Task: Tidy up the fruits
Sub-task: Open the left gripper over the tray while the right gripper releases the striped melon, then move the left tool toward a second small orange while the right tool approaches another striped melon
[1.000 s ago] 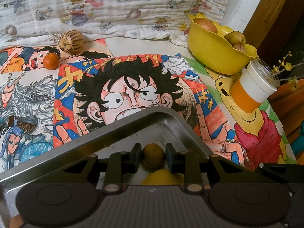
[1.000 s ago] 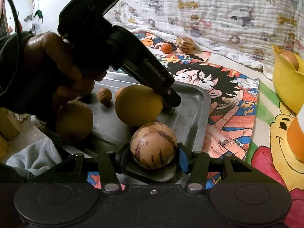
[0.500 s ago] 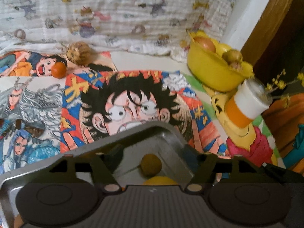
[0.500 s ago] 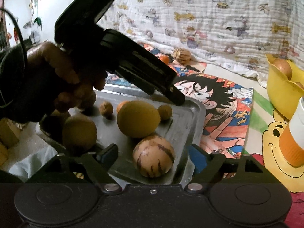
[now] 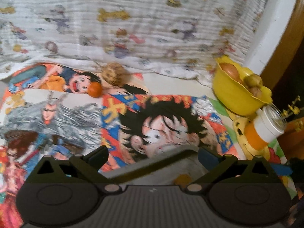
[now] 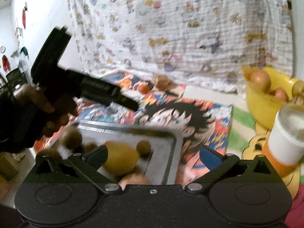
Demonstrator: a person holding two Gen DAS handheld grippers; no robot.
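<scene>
**Fruits point(image 6: 119, 159) loose on a shallow tray: roll-off risk**

Spread over three places: several on the metal tray point(image 6: 172, 138), including a small brown fruit point(image 6: 143, 147) close to the tray's corner; a few in the yellow bowl point(image 5: 237, 98); a striped round fruit point(image 5: 114, 74) and a small orange fruit point(image 5: 95, 90) out on the cartoon sheets near the blanket point(image 5: 152, 19).

Left gripper point(image 5: 152, 153) and right gripper point(image 6: 153, 153) both opening wide, with nothing pinched between the fingers point(image 6: 210, 156) of either.

Likely trouble from here:
- Round fruit on smooth metal with only a low rim: a nudge from a finger or a bump to the tray probably enough to send the small brown fruit over the edge.
- Two grippers working close over one tray: possible clash, or one fruit knocked into its neighbours.
- Tall cup point(image 5: 266, 131) just beside the bowl: easily tipped by any reach toward the bowl.
- Heavy blur in both views: poor aim on the next grasp.
</scene>
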